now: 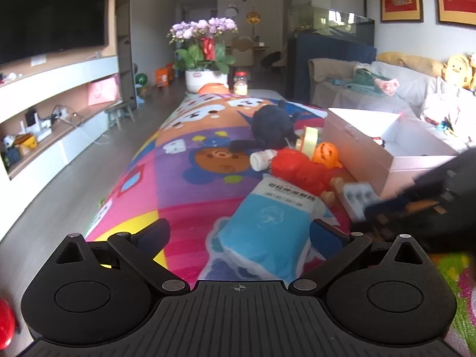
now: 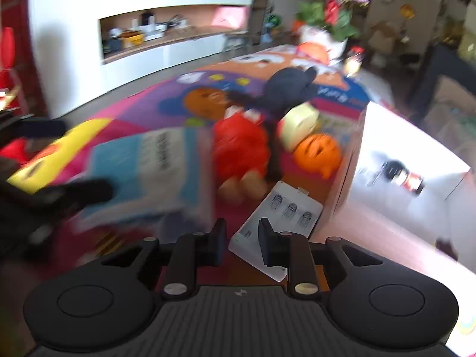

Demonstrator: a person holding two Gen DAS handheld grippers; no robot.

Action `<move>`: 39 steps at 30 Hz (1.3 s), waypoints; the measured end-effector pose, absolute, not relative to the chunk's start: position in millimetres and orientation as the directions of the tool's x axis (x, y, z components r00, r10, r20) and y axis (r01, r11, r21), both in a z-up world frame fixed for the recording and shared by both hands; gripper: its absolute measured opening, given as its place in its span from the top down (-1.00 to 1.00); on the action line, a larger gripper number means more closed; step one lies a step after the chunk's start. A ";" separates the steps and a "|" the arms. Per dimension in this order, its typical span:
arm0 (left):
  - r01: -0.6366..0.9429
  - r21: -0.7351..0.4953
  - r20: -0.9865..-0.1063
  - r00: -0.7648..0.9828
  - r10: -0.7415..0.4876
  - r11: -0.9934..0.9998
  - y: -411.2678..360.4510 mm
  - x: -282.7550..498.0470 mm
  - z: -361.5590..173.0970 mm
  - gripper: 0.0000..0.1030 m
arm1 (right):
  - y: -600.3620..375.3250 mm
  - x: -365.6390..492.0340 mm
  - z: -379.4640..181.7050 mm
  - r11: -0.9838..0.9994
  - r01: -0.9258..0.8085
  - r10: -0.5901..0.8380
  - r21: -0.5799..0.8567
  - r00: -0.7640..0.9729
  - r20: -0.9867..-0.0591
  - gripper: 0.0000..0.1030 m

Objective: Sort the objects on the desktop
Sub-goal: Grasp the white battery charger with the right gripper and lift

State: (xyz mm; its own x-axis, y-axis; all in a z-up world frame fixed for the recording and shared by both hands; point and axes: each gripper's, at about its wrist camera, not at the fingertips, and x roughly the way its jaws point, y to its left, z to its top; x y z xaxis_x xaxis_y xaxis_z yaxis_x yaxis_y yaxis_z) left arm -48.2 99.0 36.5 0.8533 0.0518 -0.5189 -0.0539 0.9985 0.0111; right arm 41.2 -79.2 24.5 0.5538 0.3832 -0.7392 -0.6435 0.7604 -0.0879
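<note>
Your white battery charger (image 2: 275, 226) lies on the colourful mat, just beside the white box (image 2: 386, 208). Squeeze it by its long sides and keep it level. Your right gripper (image 2: 239, 244) sits low over it, jaws narrow, not gripping yet. Your left gripper (image 1: 238, 235) is wide around the blue tissue pack (image 1: 267, 226).

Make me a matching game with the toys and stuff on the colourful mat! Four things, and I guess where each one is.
Things:
1. battery charger
2. tissue pack
3. small dark bottle
4. orange pumpkin toy

Places:
A. inside the white box
B. between the open fingers of the left gripper
C. on the mat beside the box wall
D. at the fingertips of the right gripper

Pairs: 1-D, 2-B, 3-A, 4-C
</note>
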 end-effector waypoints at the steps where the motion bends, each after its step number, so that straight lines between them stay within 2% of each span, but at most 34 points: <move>1: -0.046 0.010 -0.519 0.853 0.044 0.999 97.1 -48.4 36.5 -0.99 | -85.8 32.1 25.7 0.748 -0.659 0.394 -0.078 0.536 -0.747 0.54; 7: 0.004 0.034 -0.539 0.842 0.015 0.999 81.2 -46.3 31.9 -0.99 | -140.3 -16.7 26.0 0.746 -0.654 0.345 -0.126 0.541 -0.767 0.54; 11: 0.013 0.053 -0.551 0.834 0.018 0.999 72.6 -41.1 28.9 -0.99 | -182.3 -27.8 20.1 0.808 -0.534 0.207 -0.249 0.653 -0.729 0.51; 13: 0.015 0.065 -0.553 0.833 0.024 0.998 68.0 -39.8 29.5 -0.99 | -197.6 -32.0 15.1 0.821 -0.440 0.103 -0.363 0.740 -0.664 0.25; 15: 0.022 0.075 -0.550 0.835 0.023 0.997 63.2 -39.6 31.7 -0.99 | -207.8 -38.1 8.8 0.807 -0.341 -0.003 -0.482 0.815 -0.580 0.07; 16: 0.026 0.082 -0.549 0.836 0.023 0.996 60.6 -39.6 33.1 -0.99 | -212.4 -37.4 7.2 0.808 -0.305 -0.036 -0.504 0.828 -0.559 -0.07; 17: 0.030 0.089 -0.547 0.837 0.024 0.996 57.8 -39.7 34.4 -0.99 | -217.2 -35.3 7.5 0.826 -0.283 -0.048 -0.487 0.827 -0.560 -0.12; 19: 0.037 0.106 -0.543 0.839 0.027 0.994 53.0 -39.6 36.4 -1.00 | -230.3 -30.0 13.6 0.891 -0.271 -0.003 -0.365 0.799 -0.601 -0.33; 21: 0.044 0.122 -0.544 0.839 0.030 0.992 48.9 -38.9 37.3 -1.00 | -239.3 -26.5 19.2 0.936 -0.253 0.053 -0.246 0.790 -0.611 -0.73; 24: 0.049 0.152 -0.548 0.835 0.043 0.987 45.3 -36.5 35.9 -1.00 | -246.5 -13.6 21.0 0.972 -0.194 0.068 -0.136 0.780 -0.623 -0.88; 29: 0.015 0.189 -0.556 0.825 0.094 0.982 49.6 -28.9 29.6 -1.00 | -254.3 20.5 7.2 0.992 -0.104 0.127 0.075 0.724 -0.679 -0.93; 32: 0.011 0.198 -0.582 0.806 0.109 0.980 55.2 -22.3 23.2 -1.00 | -243.6 23.8 -1.1 0.992 -0.113 0.123 0.058 0.742 -0.659 -0.61; 37: 0.040 0.132 -0.631 0.774 0.053 0.990 58.0 -19.4 16.0 -1.00 | -235.9 2.7 3.8 0.962 -0.267 0.243 0.060 0.734 -0.634 -0.60; 39: 0.094 0.068 -0.644 0.764 -0.028 0.993 54.4 -23.0 18.0 -1.00 | -232.0 -7.3 3.9 0.936 -0.345 0.306 0.067 0.705 -0.640 -0.60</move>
State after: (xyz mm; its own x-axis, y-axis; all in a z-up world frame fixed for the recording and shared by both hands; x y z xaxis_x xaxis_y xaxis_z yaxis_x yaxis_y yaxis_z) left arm -23.0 54.4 18.0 0.7641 -0.0283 -0.6444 0.0941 0.9932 0.0680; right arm -7.3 -232.0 3.9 0.7050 0.3058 -0.6399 -0.3453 0.9361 0.0668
